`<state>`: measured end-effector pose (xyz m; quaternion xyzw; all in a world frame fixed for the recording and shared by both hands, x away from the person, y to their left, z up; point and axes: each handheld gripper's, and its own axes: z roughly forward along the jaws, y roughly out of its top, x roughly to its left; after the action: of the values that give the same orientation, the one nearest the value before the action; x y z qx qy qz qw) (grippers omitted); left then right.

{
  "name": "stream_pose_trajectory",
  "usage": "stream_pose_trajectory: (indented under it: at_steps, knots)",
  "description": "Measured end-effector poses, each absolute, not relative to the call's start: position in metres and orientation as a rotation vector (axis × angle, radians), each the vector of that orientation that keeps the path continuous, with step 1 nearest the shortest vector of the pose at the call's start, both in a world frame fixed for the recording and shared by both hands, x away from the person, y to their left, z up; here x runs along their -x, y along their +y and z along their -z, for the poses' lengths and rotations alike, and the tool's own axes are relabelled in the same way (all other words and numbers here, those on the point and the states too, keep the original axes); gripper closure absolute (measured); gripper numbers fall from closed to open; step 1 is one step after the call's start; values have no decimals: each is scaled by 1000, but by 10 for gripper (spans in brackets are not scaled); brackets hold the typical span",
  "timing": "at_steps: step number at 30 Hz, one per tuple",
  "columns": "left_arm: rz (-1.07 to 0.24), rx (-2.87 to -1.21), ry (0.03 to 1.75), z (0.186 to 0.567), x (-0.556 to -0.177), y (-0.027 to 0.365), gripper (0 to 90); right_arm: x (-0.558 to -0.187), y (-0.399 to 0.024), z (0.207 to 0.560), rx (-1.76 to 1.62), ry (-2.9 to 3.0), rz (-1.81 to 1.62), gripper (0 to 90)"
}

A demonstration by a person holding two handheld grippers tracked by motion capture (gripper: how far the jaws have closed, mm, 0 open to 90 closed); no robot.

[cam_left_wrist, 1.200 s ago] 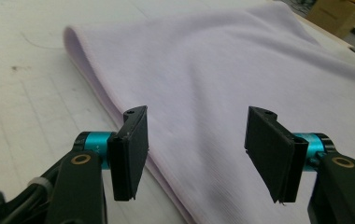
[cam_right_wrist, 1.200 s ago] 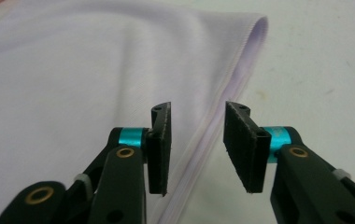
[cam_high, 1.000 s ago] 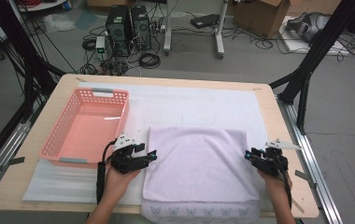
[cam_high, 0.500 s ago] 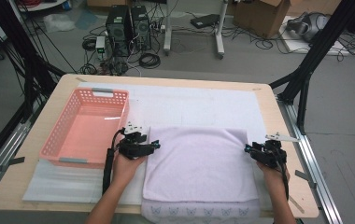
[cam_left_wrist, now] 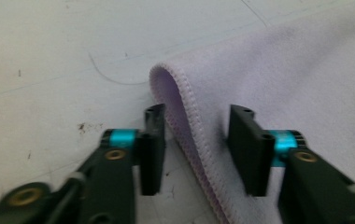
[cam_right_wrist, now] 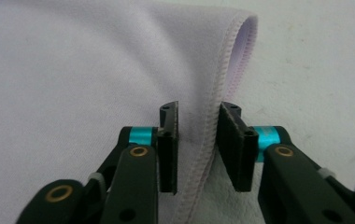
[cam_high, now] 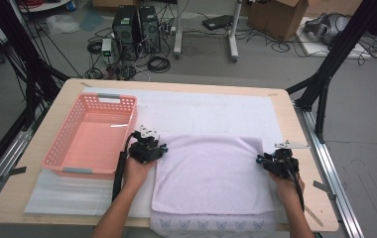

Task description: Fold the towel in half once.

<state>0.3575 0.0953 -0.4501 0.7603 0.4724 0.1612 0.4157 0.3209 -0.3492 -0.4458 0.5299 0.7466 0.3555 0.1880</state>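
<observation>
Now both tools have just been closing. The left tool (cam_left_wrist: 195,148) straddles the lavender towel (cam_high: 211,173) hem loosely and could miss a layer; the right tool (cam_right_wrist: 198,148) nearly pinches its edge.

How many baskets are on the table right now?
1. A pink perforated plastic basket sits on the left part of the wooden table, just left of the folded lilac towel. Nothing seems to hide another basket.

Lab: computer towers (cam_high: 138,27), floor cables (cam_high: 157,63)
</observation>
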Motion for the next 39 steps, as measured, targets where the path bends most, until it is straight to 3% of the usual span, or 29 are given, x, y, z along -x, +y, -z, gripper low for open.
stream_pose_trajectory:
  at_steps: [1, 2, 6, 21, 39]
  knots:
    - [-396, -1916, 1171, 450, -357, 93, 818, -321, -349, 446, -1492, 2108, -1008, 753]
    - [-407, -1921, 1168, 450, -357, 91, 836, -321, -349, 446, -1487, 2118, -1014, 820]
    - [-365, -1881, 1204, 451, -359, 95, 855, -322, -346, 444, -1474, 2147, -1007, 854]
    - [-496, -1726, 1217, 415, -381, 90, 862, -333, -353, 416, -1429, 2013, -1176, 864]
    - [-505, -1631, 1196, 403, -441, 97, 858, -407, -350, 406, -1437, 1949, -1155, 862]
